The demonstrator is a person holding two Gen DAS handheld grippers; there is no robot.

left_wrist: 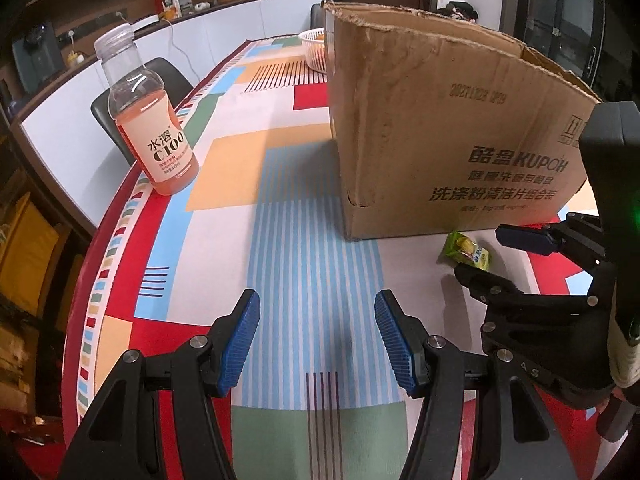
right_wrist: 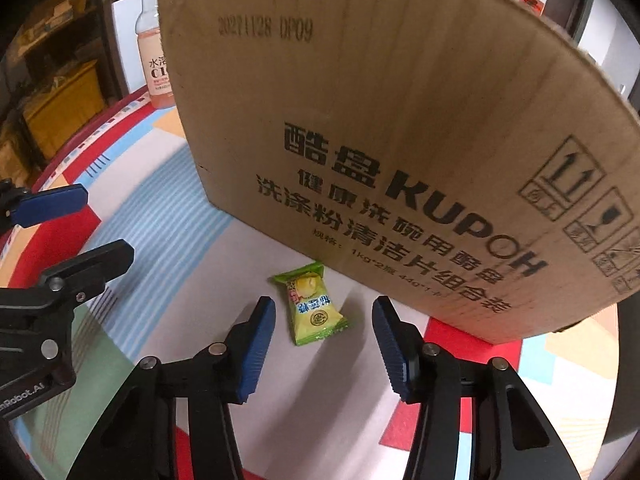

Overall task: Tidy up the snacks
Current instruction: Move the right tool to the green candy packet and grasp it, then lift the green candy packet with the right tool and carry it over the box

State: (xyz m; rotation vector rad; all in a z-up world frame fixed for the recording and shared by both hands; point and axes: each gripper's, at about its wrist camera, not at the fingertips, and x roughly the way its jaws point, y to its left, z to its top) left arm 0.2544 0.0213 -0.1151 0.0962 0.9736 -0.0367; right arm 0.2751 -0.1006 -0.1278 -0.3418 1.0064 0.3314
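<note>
A colourfully patterned counter (left_wrist: 304, 184) carries a tall cardboard box (right_wrist: 400, 128) printed "KUPOH", standing upright near its middle. At the counter's left edge, well apart from the box, a bottle (left_wrist: 154, 120) of pink drink stands upright, cap on. A white basket (left_wrist: 316, 50) sits behind the box at the far end. Just in front of the box's printed face lies 1 small green-and-yellow snack packet (right_wrist: 314, 306), flat on the counter. The right gripper (right_wrist: 324, 344) hovers over it, jaws released and spread either side of the packet without touching it. The left gripper (left_wrist: 318, 340) hangs over bare counter, jaws likewise released and holding nothing.
</note>
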